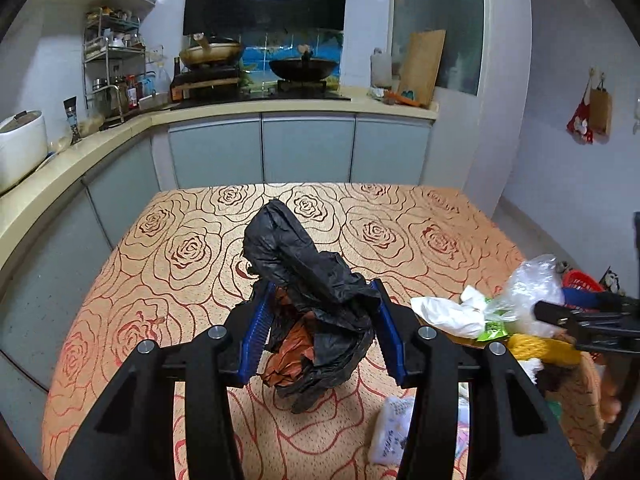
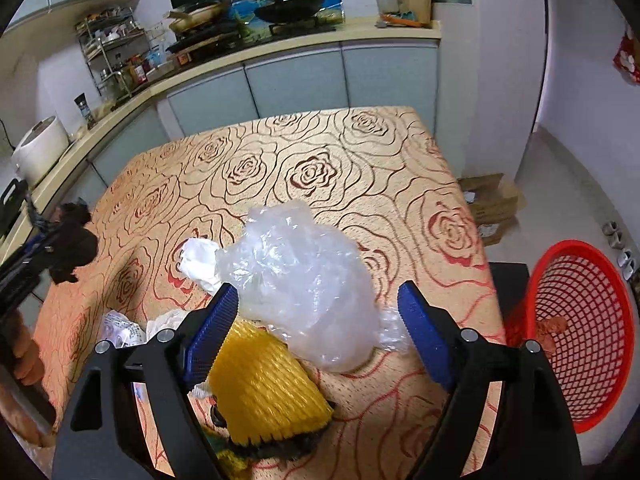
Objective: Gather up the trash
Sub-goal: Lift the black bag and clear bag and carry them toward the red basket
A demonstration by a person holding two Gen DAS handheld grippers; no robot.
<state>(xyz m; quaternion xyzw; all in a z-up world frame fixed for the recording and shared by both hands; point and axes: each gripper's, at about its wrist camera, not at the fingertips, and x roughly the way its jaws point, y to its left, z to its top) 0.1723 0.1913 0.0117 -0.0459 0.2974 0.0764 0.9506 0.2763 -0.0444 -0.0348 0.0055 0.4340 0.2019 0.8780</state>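
At centre frame your left gripper (image 1: pixel 320 324) pinches the black bag (image 1: pixel 308 280); your right gripper (image 2: pixel 320 328) sits spread around the clear bag (image 2: pixel 304 280). Lower right, the red basket (image 2: pixel 580 340) looks nearly empty, so most trash remains.

Crumpled black bag (image 1: pixel 312 300) lifted off table, clear plastic bag (image 2: pixel 304 284) beside yellow foam net (image 2: pixel 268 384), perhaps touching
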